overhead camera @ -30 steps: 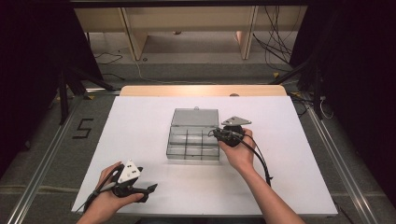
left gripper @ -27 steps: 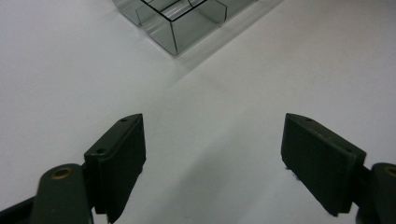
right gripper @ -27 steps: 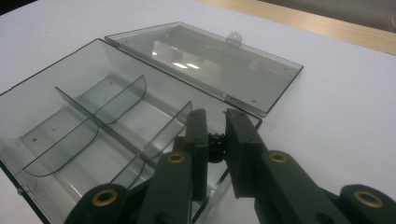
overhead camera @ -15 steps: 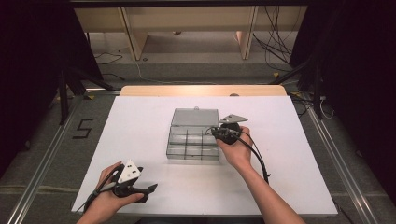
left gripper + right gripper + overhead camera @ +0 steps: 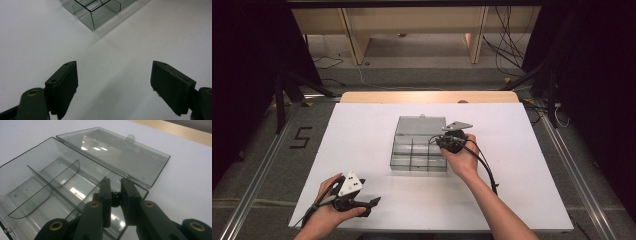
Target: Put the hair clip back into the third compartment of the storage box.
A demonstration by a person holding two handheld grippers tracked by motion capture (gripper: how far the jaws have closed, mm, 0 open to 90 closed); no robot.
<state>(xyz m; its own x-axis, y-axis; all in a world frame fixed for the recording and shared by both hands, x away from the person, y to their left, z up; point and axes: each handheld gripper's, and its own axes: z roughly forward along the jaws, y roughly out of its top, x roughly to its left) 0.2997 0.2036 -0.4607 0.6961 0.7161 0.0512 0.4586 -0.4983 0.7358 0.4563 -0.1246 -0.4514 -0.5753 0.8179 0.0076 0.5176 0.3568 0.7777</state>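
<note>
A lab — floor rails (image 5: pixel 259 175), loose cables (image 5: pixel 507 47), bare white table (image 5: pixel 362 135).

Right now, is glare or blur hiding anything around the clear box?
Right gripper view: bright reflections streak the open lid and the clear box floor; the small dark piece between the jaws is dim. Left gripper view: sharp, with a soft shadow beside the box corner. High view: evenly lit table, dark surroundings.

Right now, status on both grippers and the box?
Right gripper shut on small dark part, over open clear compartment box. Left gripper open, idle on table. Nothing in the way.
</note>
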